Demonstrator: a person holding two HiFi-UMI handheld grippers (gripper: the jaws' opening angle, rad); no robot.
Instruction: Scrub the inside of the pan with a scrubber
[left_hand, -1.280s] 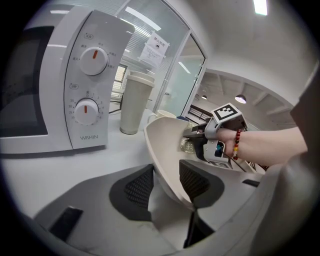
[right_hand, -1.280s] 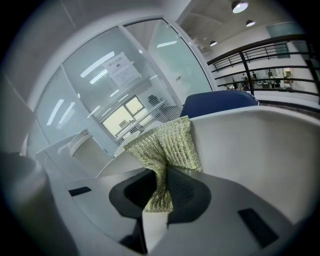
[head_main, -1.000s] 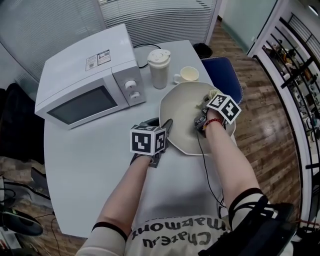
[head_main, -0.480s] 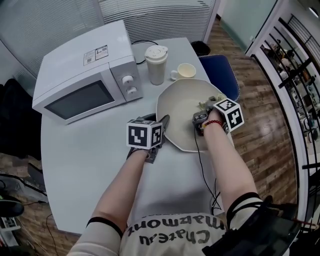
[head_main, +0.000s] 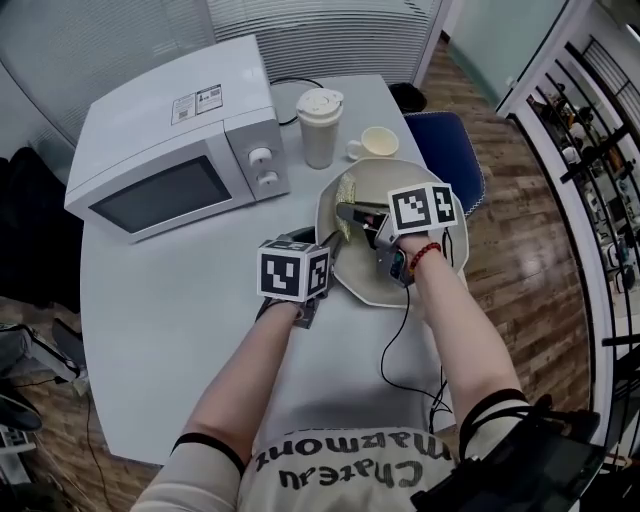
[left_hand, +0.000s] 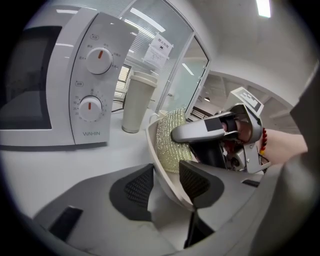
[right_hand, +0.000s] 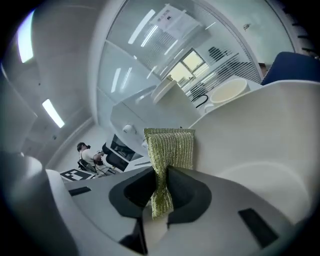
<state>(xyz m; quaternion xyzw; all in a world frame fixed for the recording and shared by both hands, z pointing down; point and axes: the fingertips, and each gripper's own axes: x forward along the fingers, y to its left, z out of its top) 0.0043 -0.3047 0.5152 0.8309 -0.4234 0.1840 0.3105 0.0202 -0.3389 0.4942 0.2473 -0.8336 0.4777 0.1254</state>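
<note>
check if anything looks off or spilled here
Nothing stands out. The pan has its rim clamped in the left gripper. The scrubber, bunched where the right gripper pinches it, is inside the pan. No spill or damage shows.

We look down on a pale grey desk (head_main: 170, 330) beneath the fingers (head_main: 355, 211). Beyond the fingers, past the desk's far edge, hang slatted blinds (head_main: 320, 30) beside a frosted glass partition (head_main: 80, 50). Right of the fingers runs a wood-plank floor (head_main: 520, 260), with a blue chair (head_main: 445, 140) just beside the desk and a black shelf rack (head_main: 600, 140) farther right. Strip lights (left_hand: 263, 7) glow overhead.
</note>
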